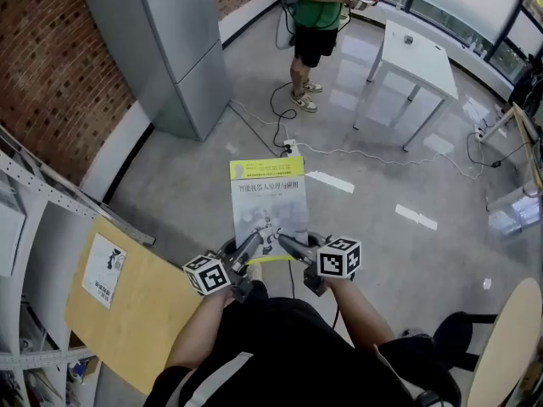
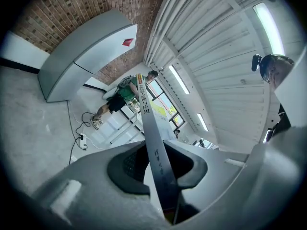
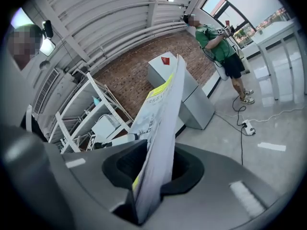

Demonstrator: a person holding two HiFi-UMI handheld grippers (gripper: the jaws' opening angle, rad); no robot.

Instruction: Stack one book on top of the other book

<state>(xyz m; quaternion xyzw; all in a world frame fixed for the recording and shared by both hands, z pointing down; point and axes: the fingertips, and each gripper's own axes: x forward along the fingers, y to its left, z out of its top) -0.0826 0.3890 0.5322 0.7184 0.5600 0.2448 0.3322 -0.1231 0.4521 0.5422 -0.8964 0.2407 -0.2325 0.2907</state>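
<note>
My forearms [image 1: 212,329] reach out below me, left claw [image 1: 252,246] and right claw [image 1: 288,246] each clamped tight on the near edge of one book [image 1: 270,197] — yellow-banded cover up, held roughly level in the air over the grey floor [image 1: 382,253]. The second book [image 1: 105,269] lies on the tan desk [image 1: 153,312] to my left, well apart. Beyond, a grey cabinet [image 1: 165,49] stands against the brick wall [image 1: 51,66] — a person in a green shirt [image 1: 316,11] farther off.

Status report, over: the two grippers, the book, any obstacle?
Both shut on book: left gripper, right gripper. Book held in air. On table at left: other book. No obstacle seen.
</note>
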